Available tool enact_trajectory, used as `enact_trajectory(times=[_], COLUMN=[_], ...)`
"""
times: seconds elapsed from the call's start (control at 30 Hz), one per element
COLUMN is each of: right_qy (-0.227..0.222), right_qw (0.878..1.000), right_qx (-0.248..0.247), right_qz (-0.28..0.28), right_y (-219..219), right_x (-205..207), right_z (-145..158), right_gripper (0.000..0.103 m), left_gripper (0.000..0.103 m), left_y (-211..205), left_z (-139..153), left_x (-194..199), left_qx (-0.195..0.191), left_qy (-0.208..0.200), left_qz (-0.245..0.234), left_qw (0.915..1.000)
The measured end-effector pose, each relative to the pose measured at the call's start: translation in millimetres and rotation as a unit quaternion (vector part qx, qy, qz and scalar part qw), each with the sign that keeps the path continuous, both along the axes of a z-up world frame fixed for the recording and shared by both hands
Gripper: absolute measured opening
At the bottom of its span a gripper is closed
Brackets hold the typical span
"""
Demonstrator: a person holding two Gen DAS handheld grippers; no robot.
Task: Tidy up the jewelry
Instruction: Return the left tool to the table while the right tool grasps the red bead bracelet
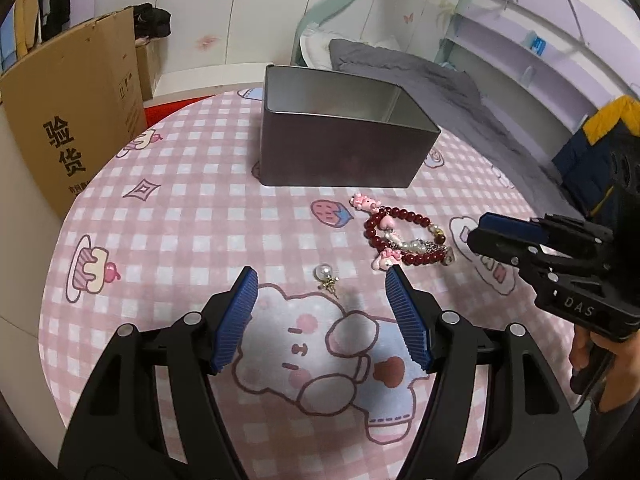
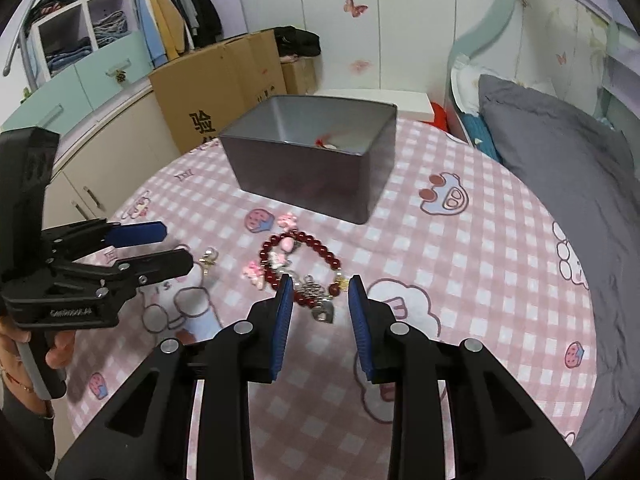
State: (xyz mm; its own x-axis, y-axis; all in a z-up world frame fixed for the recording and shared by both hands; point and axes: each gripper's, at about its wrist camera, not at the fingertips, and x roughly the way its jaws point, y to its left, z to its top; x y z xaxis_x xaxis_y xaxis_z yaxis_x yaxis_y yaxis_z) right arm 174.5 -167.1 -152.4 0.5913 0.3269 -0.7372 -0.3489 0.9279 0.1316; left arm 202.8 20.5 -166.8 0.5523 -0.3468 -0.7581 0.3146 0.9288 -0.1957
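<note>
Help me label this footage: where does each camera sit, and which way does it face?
Left wrist: on the left tongs, looking down over the pearl earring toward the metal tin; the right tongs and a hand show at right.
Right wrist: on the right tongs, looking down at the red bead bracelet; the left tongs and a hand show at left.
Shared: tin, bracelet, earring, pink checked cloth.

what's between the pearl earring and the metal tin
Only bare pink checked tablecloth. In the left wrist view nothing lies between the pearl earring and the metal tin; the red bead bracelet sits off to the right.
</note>
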Motion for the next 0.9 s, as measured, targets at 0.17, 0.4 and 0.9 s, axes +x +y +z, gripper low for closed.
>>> enact_trajectory(times=[0.17, 0.4, 0.9], right_qy=[0.015, 0.022, -0.057], right_qw=[1.000, 0.999, 0.998], right_qx=[-0.003, -0.040, -0.010], right_qz=[-0.005, 0.010, 0.034], right_y=[-1, 8, 6], right_x=[18, 37, 12], right_z=[-16, -31, 35], right_gripper=[0.027, 0.021, 0.006], left_gripper=[0.066, 0.066, 0.066], left_y=[-5, -8, -44], left_z=[2, 1, -5], left_x=[2, 4, -8], left_qx=[0.000, 0.007, 0.019], left_qy=[-0.002, -0.002, -0.012], left_qz=[-0.001, -0.007, -0.067], left_qw=[1.0000, 0.9999, 0.9975])
